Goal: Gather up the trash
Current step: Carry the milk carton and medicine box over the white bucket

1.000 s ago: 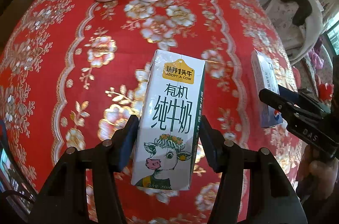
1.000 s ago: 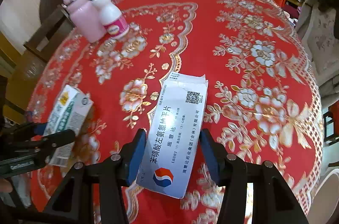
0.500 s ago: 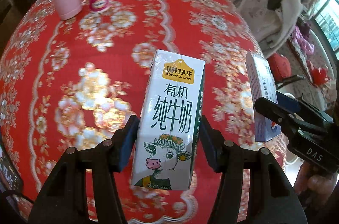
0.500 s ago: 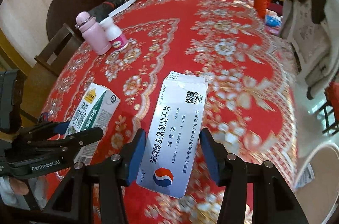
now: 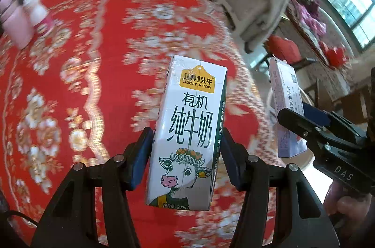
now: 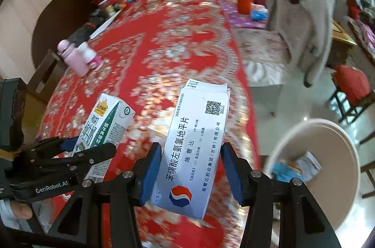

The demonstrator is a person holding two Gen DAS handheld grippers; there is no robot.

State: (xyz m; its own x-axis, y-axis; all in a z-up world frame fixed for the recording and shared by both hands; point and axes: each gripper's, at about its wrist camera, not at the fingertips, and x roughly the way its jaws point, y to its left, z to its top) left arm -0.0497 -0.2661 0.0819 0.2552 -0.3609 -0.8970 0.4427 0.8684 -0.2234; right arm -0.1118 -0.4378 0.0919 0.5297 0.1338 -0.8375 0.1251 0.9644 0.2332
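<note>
My two grippers: left gripper pinches one glossy rectangular milk carton; right gripper pinches one flat cardboard medicine box. Right, one round white bin. Far: one pink flask on the red floral tablecloth.

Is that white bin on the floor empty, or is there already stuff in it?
Not empty. In the right wrist view the white bin already holds something blue and a crumpled light-coloured packet at its bottom; what exactly they are is too blurred to tell.
</note>
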